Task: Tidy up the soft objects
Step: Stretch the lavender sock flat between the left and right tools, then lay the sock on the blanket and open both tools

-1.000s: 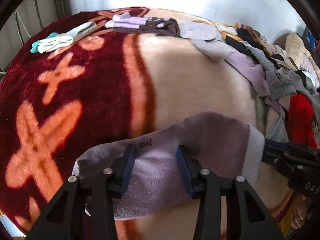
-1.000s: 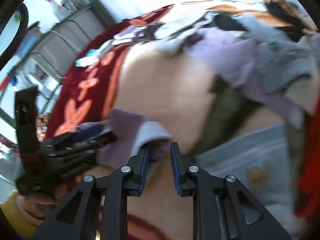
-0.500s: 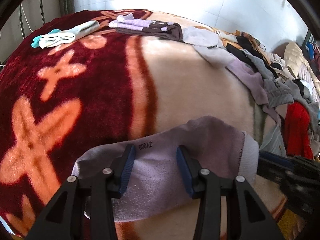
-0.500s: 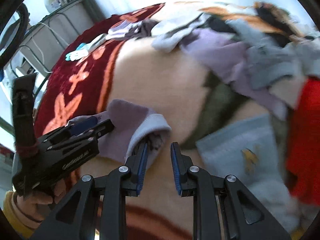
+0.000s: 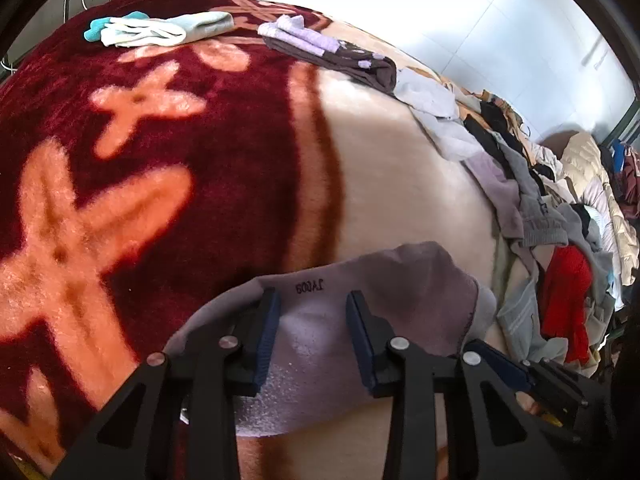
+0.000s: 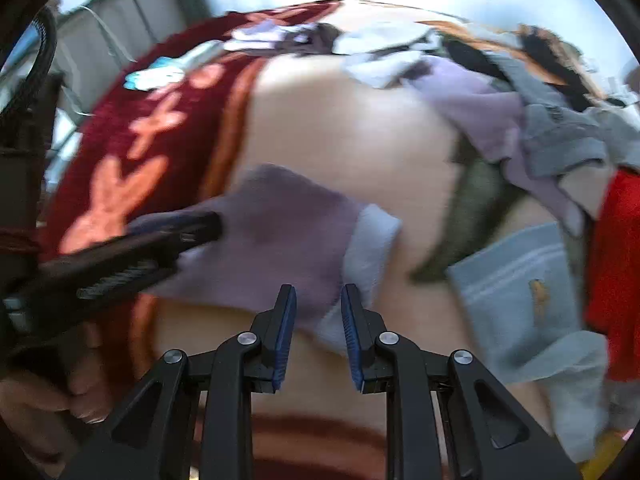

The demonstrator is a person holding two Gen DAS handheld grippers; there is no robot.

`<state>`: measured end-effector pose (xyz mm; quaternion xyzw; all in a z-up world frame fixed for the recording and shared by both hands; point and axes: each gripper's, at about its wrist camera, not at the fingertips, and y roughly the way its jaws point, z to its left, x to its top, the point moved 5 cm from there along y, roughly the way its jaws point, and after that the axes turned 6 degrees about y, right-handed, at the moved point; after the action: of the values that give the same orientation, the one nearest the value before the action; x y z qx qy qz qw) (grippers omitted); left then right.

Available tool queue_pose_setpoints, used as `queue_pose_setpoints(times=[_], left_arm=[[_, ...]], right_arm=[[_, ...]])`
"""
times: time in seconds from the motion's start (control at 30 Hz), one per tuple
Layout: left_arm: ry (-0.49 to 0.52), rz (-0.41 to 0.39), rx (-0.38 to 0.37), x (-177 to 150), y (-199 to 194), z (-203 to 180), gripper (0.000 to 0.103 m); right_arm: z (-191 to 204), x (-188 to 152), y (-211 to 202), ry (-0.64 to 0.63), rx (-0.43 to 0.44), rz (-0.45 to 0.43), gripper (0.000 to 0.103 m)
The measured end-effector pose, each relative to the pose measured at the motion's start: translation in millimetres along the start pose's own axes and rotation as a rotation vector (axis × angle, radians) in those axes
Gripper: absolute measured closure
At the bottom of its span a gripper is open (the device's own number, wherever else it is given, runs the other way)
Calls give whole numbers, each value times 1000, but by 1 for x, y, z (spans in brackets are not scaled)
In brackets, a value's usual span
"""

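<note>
A lilac sock (image 5: 400,280) with a pale cuff (image 6: 372,240) lies stretched across the red and cream blanket (image 5: 160,160). My left gripper (image 5: 314,314) points down on the toe half. Its jaws are closing, sock fabric fills the gap between the pads, and the sock moves along with it. In the right wrist view this same left gripper (image 6: 176,232) rests on the sock's left end. My right gripper (image 6: 319,312) has the lower corner of the cuff between its narrow jaws. The right gripper's tip (image 5: 500,364) shows beside the cuff in the left wrist view.
Pale green and white folded socks (image 5: 160,30) and a purple-and-brown pair (image 5: 320,50) lie at the blanket's far end. A long heap of loose clothes (image 5: 532,208) with a red garment (image 5: 568,292) runs down the right side. A light blue cloth (image 6: 520,280) lies near the cuff.
Both grippers have swung sideways over the blanket with the sock. The cuff end now sits closer to the left gripper, with the purple part bunched over it. The left jaws are slightly narrower.
</note>
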<state>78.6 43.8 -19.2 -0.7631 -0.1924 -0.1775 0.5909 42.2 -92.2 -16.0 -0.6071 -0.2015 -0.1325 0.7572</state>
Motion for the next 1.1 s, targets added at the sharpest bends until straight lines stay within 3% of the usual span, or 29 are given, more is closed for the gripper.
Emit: queue_pose_setpoints(times=[0.1, 0.23, 0.43, 0.5, 0.57, 0.63, 0.73, 0.83, 0.97, 1.1], left_arm=[[11, 1, 9, 0, 1, -2, 66], [24, -3, 20, 0, 3, -4, 66], [27, -7, 22, 1, 4, -6, 66], [34, -10, 24, 1, 4, -6, 66], [43, -14, 31, 0, 5, -7, 66], [46, -16, 35, 0, 6, -7, 66], [50, -20, 49, 1, 7, -9, 66], [59, -23, 58, 1, 7, -11, 66], [67, -34, 73, 0, 7, -12, 66], [85, -40, 90, -1, 8, -14, 66]], right_arm=[[-1, -2, 2, -13, -39, -2, 79], [-8, -7, 3, -20, -170, -17, 78], [-27, -6, 4, 111, -96, -1, 78], [-33, -5, -1, 139, -100, -9, 88], [-45, -6, -11, 162, -174, -34, 101], [-66, -9, -19, 184, -249, -44, 102], [-83, -12, -24, 229, -158, -14, 102], [-71, -3, -36, 188, -61, -44, 101], [-46, 31, -32, 127, 15, -43, 81], [-18, 55, -17, 67, 43, -18, 79]])
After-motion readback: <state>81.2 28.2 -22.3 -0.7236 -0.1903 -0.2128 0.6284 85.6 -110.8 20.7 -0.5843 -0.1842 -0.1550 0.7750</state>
